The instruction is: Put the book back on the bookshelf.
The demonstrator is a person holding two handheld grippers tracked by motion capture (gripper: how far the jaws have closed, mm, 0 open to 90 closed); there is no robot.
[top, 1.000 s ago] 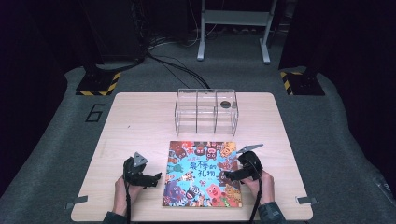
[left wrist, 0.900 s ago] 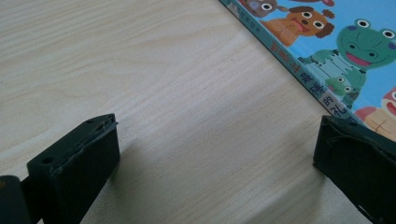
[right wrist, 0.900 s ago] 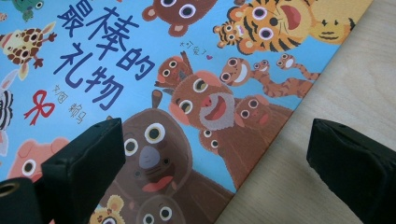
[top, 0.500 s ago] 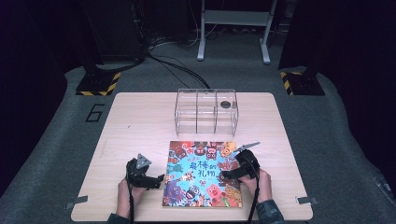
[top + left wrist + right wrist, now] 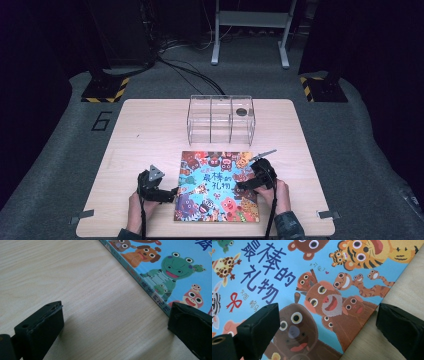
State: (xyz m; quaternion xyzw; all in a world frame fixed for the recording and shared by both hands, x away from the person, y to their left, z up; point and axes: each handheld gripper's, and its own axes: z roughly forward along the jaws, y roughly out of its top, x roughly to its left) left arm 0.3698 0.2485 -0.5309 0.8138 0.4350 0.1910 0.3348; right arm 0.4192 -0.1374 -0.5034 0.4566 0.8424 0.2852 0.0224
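Book (image 5: pixel 216 186), flat and glossy with a cartoon-animal cover, lies on the pale woodgrain bench (image 5: pixel 150 130) between my grippers. Left gripper (image 5: pixel 115 322) jaws stand apart over bare wood, one touching the spine edge. Right gripper (image 5: pixel 327 325) jaws, just narrowing, straddle the book's right edge, clamping nothing.

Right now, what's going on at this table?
A person holds a gripper in each hand at a picture book lying flat on the table. The left gripper is open at the book's spine edge; the right gripper straddles the opposite edge, open. Neither grips it yet. A clear organizer stands behind.
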